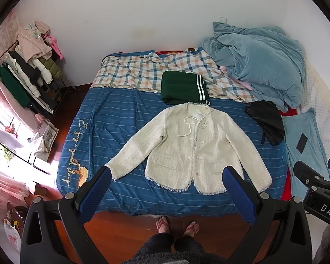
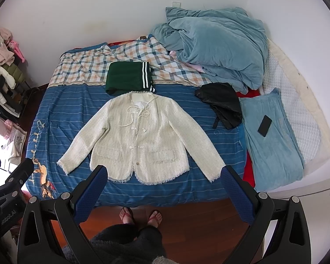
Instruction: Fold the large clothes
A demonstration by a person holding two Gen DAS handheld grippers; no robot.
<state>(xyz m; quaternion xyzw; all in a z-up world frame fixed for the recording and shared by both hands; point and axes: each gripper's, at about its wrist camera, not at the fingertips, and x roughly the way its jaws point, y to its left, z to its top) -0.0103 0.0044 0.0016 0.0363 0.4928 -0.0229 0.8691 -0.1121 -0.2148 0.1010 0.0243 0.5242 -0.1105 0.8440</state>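
A cream tweed jacket [image 1: 191, 147] lies flat, front up, sleeves spread, on the blue striped bed cover [image 1: 112, 118]; it also shows in the right wrist view [image 2: 143, 138]. My left gripper [image 1: 167, 173] is open and empty, held above the bed's near edge, its blue pads [image 1: 237, 191] framing the jacket's hem. My right gripper [image 2: 162, 171] is open and empty too, above the same hem, and it shows at the right edge of the left wrist view [image 1: 314, 182]. A folded green garment with white stripes [image 1: 183, 87] lies just beyond the collar.
A crumpled blue duvet [image 1: 259, 66] is piled at the bed's far right. A black garment [image 2: 222, 103] and a phone [image 2: 265, 125] on a blue pillow [image 2: 272, 143] lie right of the jacket. A clothes rack [image 1: 26, 74] stands left. The person's feet [image 1: 176, 226] are on the wood floor.
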